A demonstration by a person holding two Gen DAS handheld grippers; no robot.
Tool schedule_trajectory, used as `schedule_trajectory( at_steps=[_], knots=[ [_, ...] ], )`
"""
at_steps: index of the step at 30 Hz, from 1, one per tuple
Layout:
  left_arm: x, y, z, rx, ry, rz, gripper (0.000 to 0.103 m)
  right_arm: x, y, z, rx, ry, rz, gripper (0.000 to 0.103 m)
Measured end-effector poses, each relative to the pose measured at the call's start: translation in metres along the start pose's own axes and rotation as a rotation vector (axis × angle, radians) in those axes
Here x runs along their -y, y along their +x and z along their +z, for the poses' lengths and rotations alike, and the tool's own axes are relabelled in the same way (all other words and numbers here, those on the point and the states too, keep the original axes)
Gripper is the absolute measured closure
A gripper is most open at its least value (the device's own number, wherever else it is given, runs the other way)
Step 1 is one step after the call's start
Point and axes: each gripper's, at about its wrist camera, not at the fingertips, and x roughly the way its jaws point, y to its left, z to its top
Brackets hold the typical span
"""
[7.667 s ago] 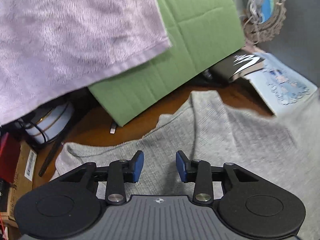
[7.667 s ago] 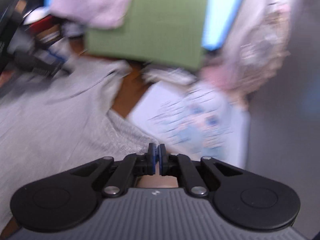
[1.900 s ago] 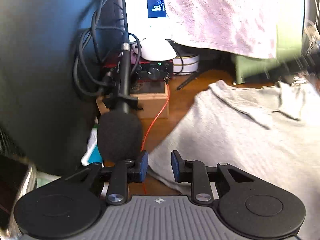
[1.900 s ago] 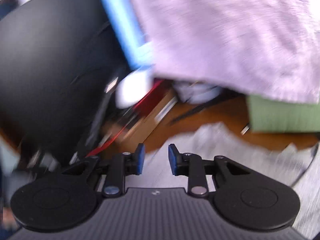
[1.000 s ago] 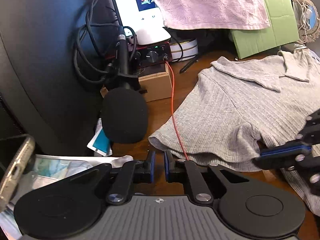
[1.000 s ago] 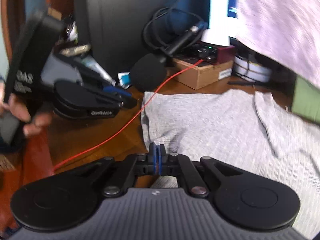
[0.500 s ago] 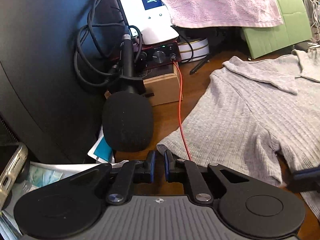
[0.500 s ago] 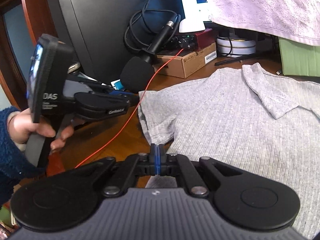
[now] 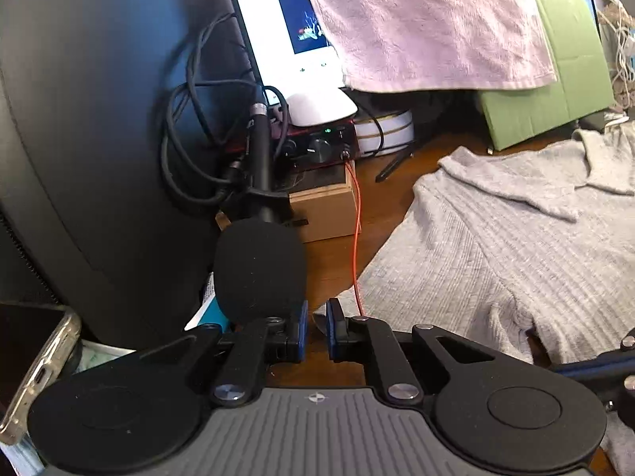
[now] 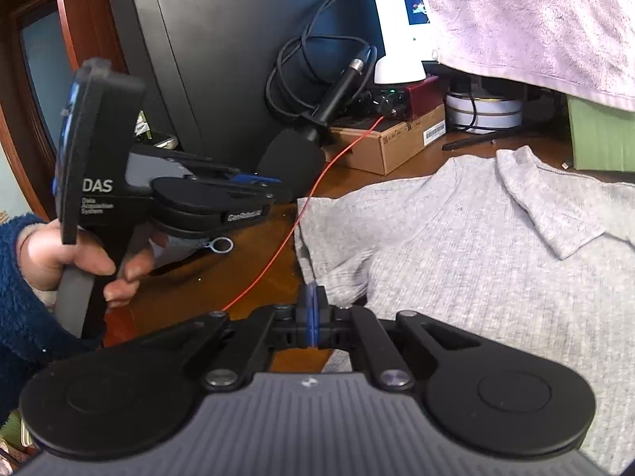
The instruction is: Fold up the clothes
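so the grey ribbed collared shirt (image 10: 476, 261) lies flat on the brown wooden desk (image 10: 206, 277), the right gripper (image 10: 312, 309) pinched tight on its sleeve hem, the left gripper (image 9: 316, 327) barely parted at the sleeve's corner, gripping nothing.

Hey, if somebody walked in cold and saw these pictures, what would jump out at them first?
Probably the grey ribbed shirt spread over the wooden desk, with the right gripper shut on its sleeve hem. Next, the black foam-capped microphone right beside the left gripper, and a thin red cable running past it to the shirt's edge. A pink towel hangs over the monitor behind.
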Motion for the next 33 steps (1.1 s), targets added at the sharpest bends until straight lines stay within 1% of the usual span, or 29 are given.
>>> schedule_trajectory(
  at_steps=[3, 4, 6, 9, 10, 11, 13, 14, 17, 18, 19, 22, 24, 26, 28, 30, 33],
  knots=[
    [0.001, 0.008, 0.000, -0.007, -0.014, -0.038, 0.094, 0.000, 0.005, 0.000, 0.011, 0.027, -0.010, 0.102],
    [0.002, 0.012, 0.000, -0.015, -0.013, -0.033, 0.097, 0.001, 0.008, -0.001, 0.009, 0.038, -0.015, 0.102],
    [0.004, 0.017, -0.003, -0.026, 0.002, -0.009, 0.097, 0.002, 0.014, -0.002, -0.016, 0.064, -0.023, 0.102],
    [0.005, 0.021, -0.005, -0.038, 0.027, 0.036, 0.098, 0.006, 0.019, -0.003, -0.034, 0.119, 0.006, 0.102],
    [0.004, 0.022, -0.005, -0.050, 0.035, 0.058, 0.101, 0.005, 0.020, -0.002, -0.039, 0.127, 0.018, 0.102],
    [0.004, 0.024, -0.005, -0.055, 0.042, 0.069, 0.101, 0.005, 0.022, -0.002, -0.045, 0.136, 0.031, 0.102],
    [0.005, 0.023, -0.006, -0.056, 0.050, 0.082, 0.101, 0.002, 0.024, -0.002, -0.051, 0.147, 0.052, 0.102],
    [0.006, 0.021, -0.006, -0.053, 0.048, 0.077, 0.101, 0.000, 0.025, -0.002, -0.053, 0.145, 0.057, 0.102],
    [0.006, 0.009, -0.003, -0.031, 0.038, 0.058, 0.100, -0.004, 0.014, 0.000, -0.024, 0.135, 0.070, 0.100],
    [0.006, 0.004, -0.002, -0.023, 0.036, 0.057, 0.098, -0.004, 0.006, 0.001, -0.011, 0.140, 0.076, 0.099],
    [0.005, -0.001, 0.000, -0.015, 0.034, 0.056, 0.096, -0.003, -0.003, 0.002, 0.002, 0.143, 0.081, 0.098],
    [0.006, -0.020, 0.007, 0.005, 0.025, 0.029, 0.096, 0.001, -0.037, 0.001, 0.035, 0.131, 0.070, 0.095],
    [0.008, -0.034, 0.010, 0.018, 0.021, 0.004, 0.096, 0.005, -0.063, -0.006, 0.056, 0.104, 0.040, 0.094],
    [0.011, -0.050, 0.013, 0.027, 0.011, -0.043, 0.096, 0.011, -0.090, -0.014, 0.078, 0.077, -0.004, 0.094],
    [0.017, -0.066, 0.015, 0.034, 0.001, -0.100, 0.096, 0.019, -0.119, -0.026, 0.098, 0.062, -0.073, 0.094],
    [0.024, -0.082, 0.016, 0.044, -0.009, -0.158, 0.096, 0.031, -0.148, -0.040, 0.119, 0.088, -0.149, 0.094],
    [0.046, -0.100, 0.011, 0.042, 0.004, -0.251, 0.095, 0.049, -0.191, -0.062, 0.141, 0.138, -0.259, 0.093]
  ],
)
